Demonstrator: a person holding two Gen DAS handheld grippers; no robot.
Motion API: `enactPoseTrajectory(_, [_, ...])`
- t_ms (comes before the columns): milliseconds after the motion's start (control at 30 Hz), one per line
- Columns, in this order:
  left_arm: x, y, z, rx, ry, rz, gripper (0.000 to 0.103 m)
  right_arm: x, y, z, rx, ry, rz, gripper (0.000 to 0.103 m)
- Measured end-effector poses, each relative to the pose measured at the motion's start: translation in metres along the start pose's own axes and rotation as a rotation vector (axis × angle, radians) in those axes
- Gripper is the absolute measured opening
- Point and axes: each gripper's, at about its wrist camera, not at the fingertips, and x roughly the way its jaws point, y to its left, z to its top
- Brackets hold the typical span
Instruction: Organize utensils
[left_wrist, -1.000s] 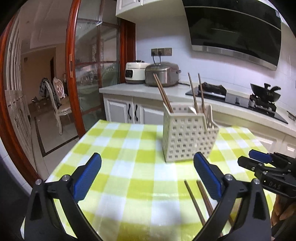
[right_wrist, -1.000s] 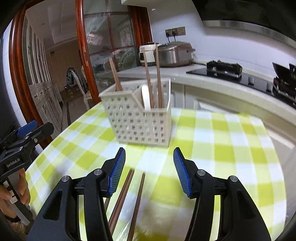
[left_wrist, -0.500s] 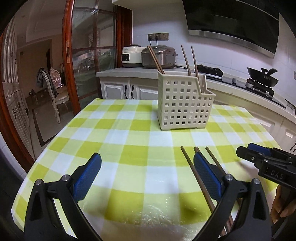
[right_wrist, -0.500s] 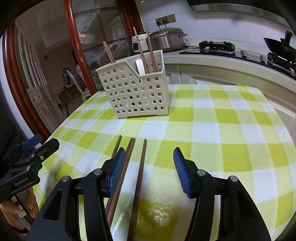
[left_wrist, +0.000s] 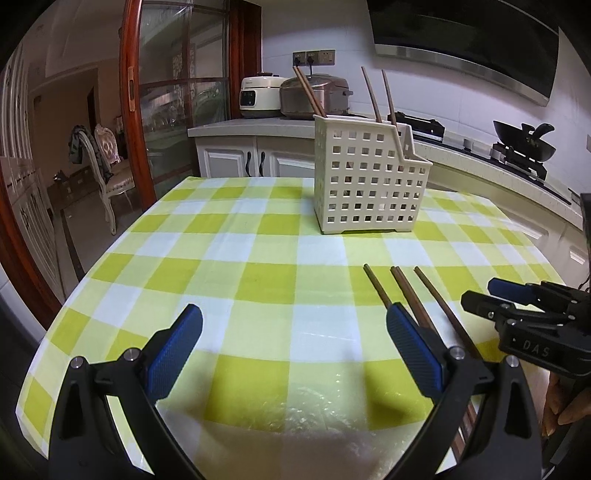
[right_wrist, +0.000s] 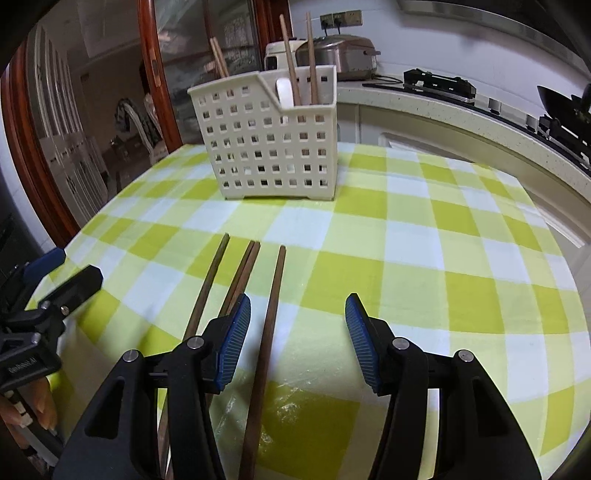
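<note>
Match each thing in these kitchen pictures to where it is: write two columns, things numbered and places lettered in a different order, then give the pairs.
Things:
1. white perforated plastic utensil basket
2. brown wooden chopstick lying apart from the others
3. black wok
4. silver rice cooker

Places:
A. on the stove at the right
B. flat on the checked cloth, between the right gripper's open fingers
C. on the counter below the wall sockets
D. standing upright on the green and white checked tablecloth, with chopsticks in it

Pairs: 1-D, 2-B, 3-A, 4-C
</note>
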Motion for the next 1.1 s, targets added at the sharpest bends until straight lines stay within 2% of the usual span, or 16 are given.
enactPoseTrajectory(100, [0.0, 0.004, -0.001, -0.008, 0.002, -0.001, 0.097, 0.003, 0.005, -0.001, -0.018, 0.016, 0.002, 0.04])
enactPoseTrajectory(267, [0.004, 0.012, -0.003, -0.033, 0.017, -0.009, 0.097, 0.008, 0.016, 0.0, -0.057, 0.035, 0.008, 0.033])
enactPoseTrajectory(533, [0.004, 0.014, -0.005, -0.029, 0.027, -0.012, 0.097, 0.033, 0.026, 0.004, -0.108, 0.112, -0.035, 0.019])
enactPoseTrajectory(800, [0.007, 0.006, -0.007, 0.003, 0.055, -0.016, 0.097, 0.033, 0.027, 0.004, -0.126, 0.11, -0.048, 0.007])
enactPoseTrajectory(933, [0.009, -0.002, -0.006, 0.025, 0.076, -0.032, 0.097, 0.03, 0.017, 0.002, -0.087, 0.109, -0.026, 0.006])
enactPoseTrajectory(1100, [0.023, -0.013, 0.0, 0.031, 0.148, -0.073, 0.094, 0.024, 0.003, -0.001, -0.025, 0.099, -0.001, 0.006])
